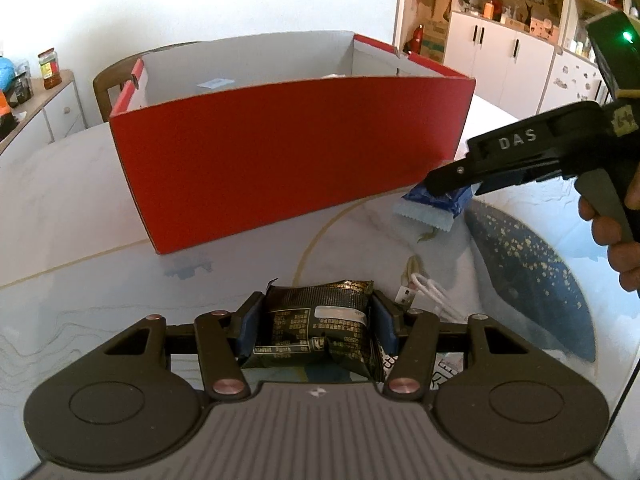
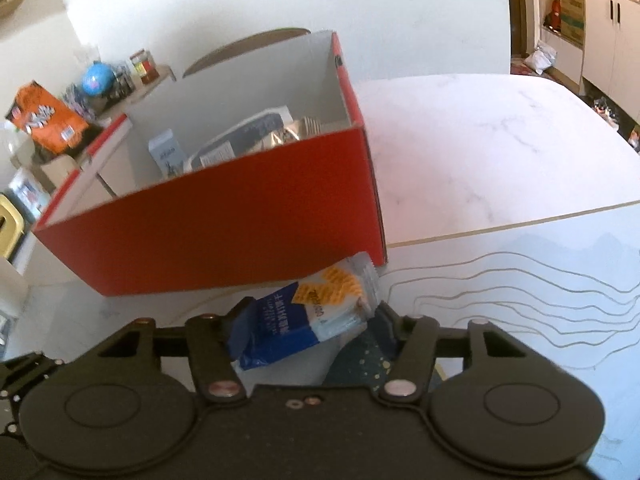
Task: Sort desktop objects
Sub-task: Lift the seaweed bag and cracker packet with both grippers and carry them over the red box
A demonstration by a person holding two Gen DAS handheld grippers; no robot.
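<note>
Your left tongs point(image 1: 316, 330) pinch the dark snack packet point(image 1: 320, 328); your right tongs point(image 2: 310, 328) straddle the blue packet point(image 2: 304, 316), grip unclear. Both are light, crinkly, slippery: hold mid-body.

The left tool point(image 1: 318, 322) points forward and downward, its blue-padded fingers point(image 1: 245, 330) pressed against both sides of a dark snack packet point(image 1: 316, 330); the right tool point(image 2: 308, 326) is likewise angled down, rolled slightly, with a blue wafer packet point(image 2: 304, 320) between its jaws, touching the left pad while the right one stands clear; a hand point(image 1: 618, 236) grips the right tool's trigger handle.
</note>
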